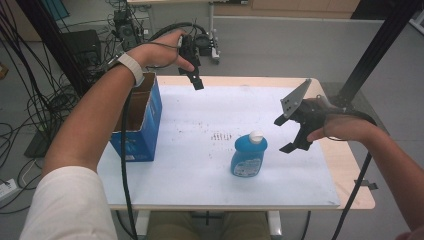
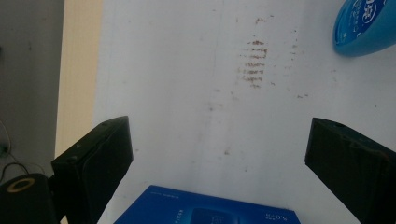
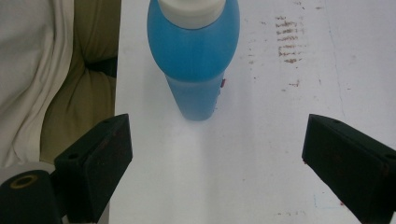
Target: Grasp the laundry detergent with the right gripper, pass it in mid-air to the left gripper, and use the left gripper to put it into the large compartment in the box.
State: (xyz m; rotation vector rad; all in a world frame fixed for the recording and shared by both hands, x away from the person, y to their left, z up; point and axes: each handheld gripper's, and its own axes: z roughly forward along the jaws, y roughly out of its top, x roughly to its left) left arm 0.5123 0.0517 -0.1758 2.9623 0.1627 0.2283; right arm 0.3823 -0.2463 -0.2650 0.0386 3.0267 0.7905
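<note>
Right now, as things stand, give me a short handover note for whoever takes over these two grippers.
Left gripper: open, holding nothing, raised over the table's far edge near the blue cardboard box.
Right gripper: open, holding nothing, hanging just right of the blue bottle.
Bottle: upright on the white tabletop, white cap on, untouched.
Box: open-topped, at the left edge.
Done: nothing gripped yet.
Left: probably grasp the bottle with the right gripper and move it, perhaps to the box.
</note>
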